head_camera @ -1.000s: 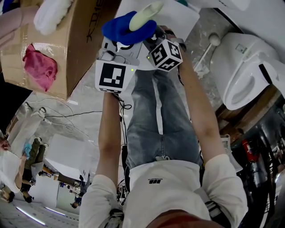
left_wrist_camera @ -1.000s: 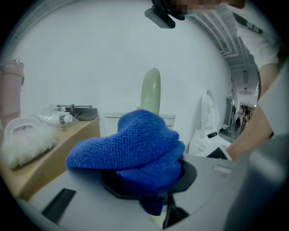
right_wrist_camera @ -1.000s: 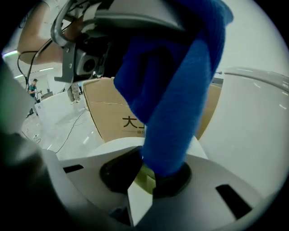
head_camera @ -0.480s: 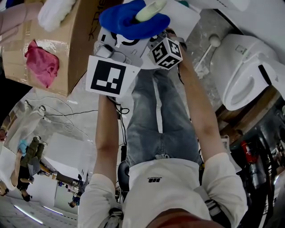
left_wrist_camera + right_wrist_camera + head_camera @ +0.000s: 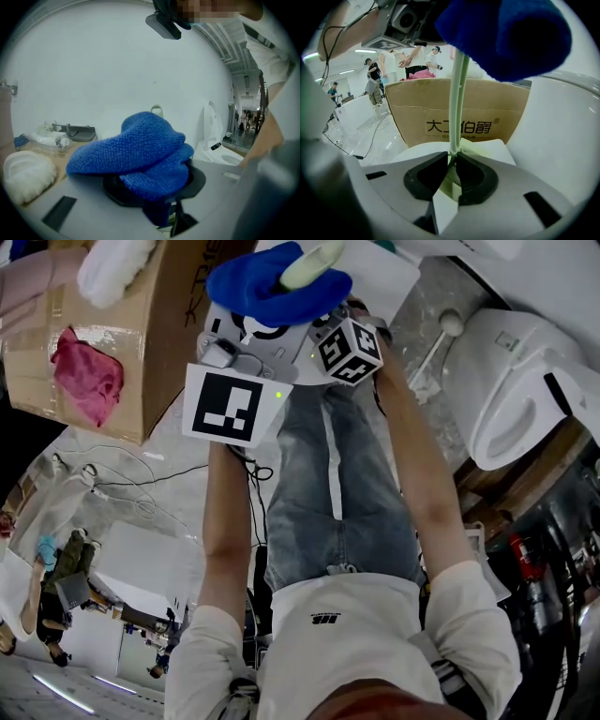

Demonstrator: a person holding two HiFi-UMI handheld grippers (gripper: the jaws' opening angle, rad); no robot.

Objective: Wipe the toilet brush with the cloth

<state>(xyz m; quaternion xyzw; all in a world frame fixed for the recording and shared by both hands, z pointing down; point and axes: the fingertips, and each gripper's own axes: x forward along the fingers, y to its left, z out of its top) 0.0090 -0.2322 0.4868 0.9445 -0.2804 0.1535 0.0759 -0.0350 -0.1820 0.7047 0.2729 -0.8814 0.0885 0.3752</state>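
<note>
Here, one cloth (image 5: 255, 292), one brush (image 5: 314, 263).

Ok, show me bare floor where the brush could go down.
Best: bare floor between the cardboard box and the jeans, bordered below by a cable. The strip between the right arm and the toilet is narrow, with a white stick in it.

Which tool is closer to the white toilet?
Right. The right tool, clamped on the pale green brush handle, is on the toilet's side. The left tool, holding the blue cloth, sits beyond it, toward the cardboard box.
</note>
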